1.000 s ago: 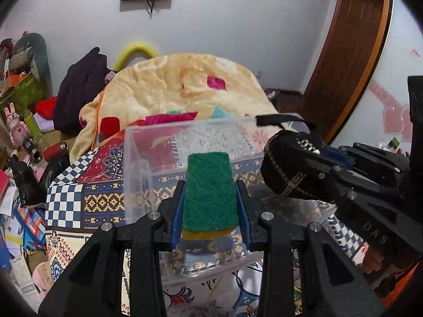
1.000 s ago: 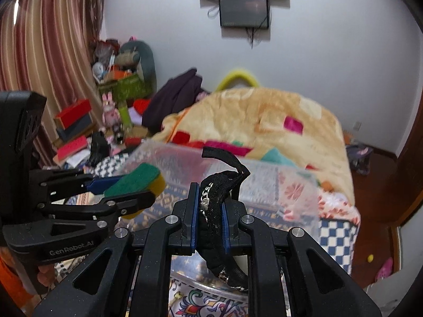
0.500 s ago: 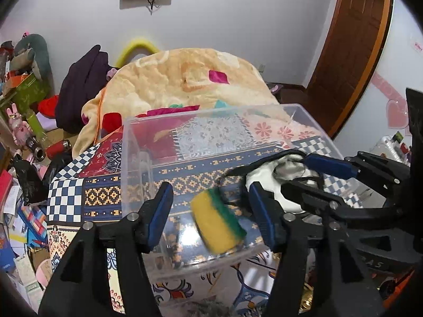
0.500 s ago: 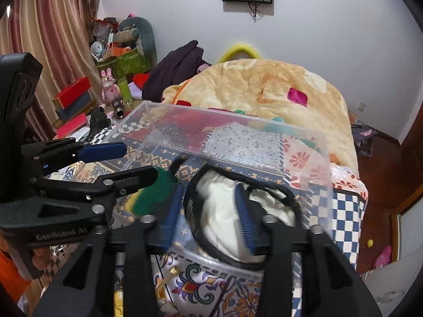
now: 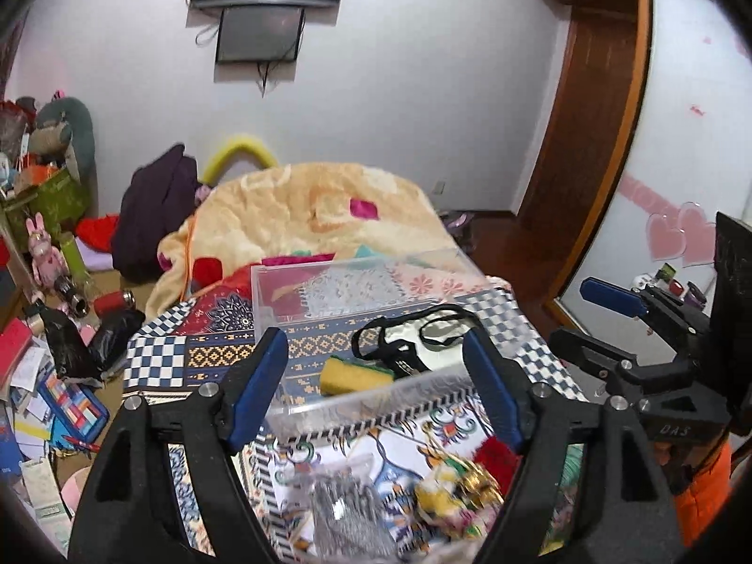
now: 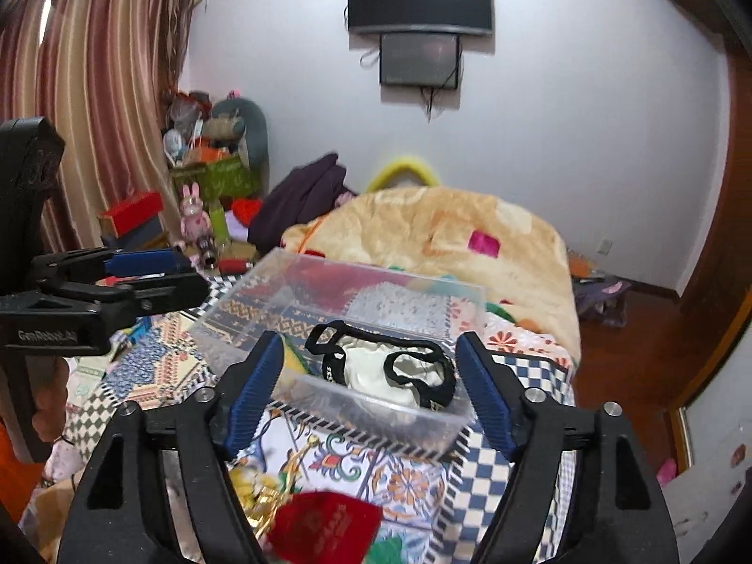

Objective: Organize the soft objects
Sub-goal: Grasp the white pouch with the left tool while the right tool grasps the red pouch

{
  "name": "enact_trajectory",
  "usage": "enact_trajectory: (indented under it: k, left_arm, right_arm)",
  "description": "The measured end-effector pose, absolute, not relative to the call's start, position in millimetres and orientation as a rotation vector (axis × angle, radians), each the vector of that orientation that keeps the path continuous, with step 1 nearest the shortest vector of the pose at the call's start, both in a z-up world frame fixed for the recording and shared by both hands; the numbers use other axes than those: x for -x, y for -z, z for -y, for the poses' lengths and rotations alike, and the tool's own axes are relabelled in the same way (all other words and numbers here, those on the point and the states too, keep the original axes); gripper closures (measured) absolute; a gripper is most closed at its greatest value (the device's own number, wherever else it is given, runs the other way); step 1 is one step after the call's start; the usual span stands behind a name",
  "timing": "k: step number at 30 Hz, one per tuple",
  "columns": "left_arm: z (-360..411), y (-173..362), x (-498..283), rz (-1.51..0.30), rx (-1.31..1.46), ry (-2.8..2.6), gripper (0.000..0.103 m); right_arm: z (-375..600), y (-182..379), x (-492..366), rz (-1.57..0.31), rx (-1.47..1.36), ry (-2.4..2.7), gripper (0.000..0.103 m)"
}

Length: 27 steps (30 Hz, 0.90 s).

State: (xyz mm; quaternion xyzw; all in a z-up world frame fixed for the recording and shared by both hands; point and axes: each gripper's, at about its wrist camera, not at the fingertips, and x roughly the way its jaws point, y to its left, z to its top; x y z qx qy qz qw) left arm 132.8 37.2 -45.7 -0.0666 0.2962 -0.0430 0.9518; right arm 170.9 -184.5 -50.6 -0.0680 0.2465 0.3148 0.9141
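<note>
A clear plastic box (image 5: 376,395) stands on the patterned bedspread; it also shows in the right wrist view (image 6: 376,423). Inside lie a yellow and green sponge (image 5: 355,375) and a white cloth with black straps (image 5: 413,343), which shows in the right wrist view too (image 6: 376,369). My left gripper (image 5: 376,387) is open and empty, above the box's near side. My right gripper (image 6: 369,387) is open and empty, also above the near side. Each gripper shows at the edge of the other's view.
Near the front edge of the bed lie a red pouch (image 6: 324,526), a yellow patterned item (image 5: 451,484) and a grey mesh item (image 5: 348,512). A beige blanket (image 5: 319,207) is heaped behind the box. Clutter covers the floor at left (image 5: 51,366).
Both grippers opened and dropped the sponge and the cloth into the box, then pulled back and up. The box now sits farther away in both views.
</note>
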Motion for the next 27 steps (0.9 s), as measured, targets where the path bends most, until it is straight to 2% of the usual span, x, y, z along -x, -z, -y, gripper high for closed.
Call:
enact_trajectory:
  k: [3,5,7,15,24,25,27]
  left_arm:
    - [-33,43,-110,-0.584,0.132,0.092,0.024]
    - [-32,45,-96,-0.584,0.143,0.1,0.015]
    - [-30,49,-86,-0.588,0.152,0.106,0.014]
    - [-6,79,-55,-0.657,0.123,0.133,0.014]
    - [4,138,-48,-0.803,0.139,0.129,0.014]
    - [4,143,-47,-0.812,0.144,0.119,0.016]
    - [2,151,-46,-0.821,0.148,0.108,0.025]
  right_arm:
    - [195,52,-154,-0.488,0.135,-0.631,0.022]
    - [200,57,-145,-0.493,0.132,-0.628,0.022]
    - [201,64,-135,-0.508,0.134,-0.621,0.022]
    - [194,97,-116,-0.607,0.146,-0.637,0.021]
    - [189,130,-119,-0.716,0.137,-0.643,0.021]
    - [188,134,-121,-0.731,0.132,-0.64,0.021]
    - [187,143,-124,-0.764,0.115,-0.643,0.021]
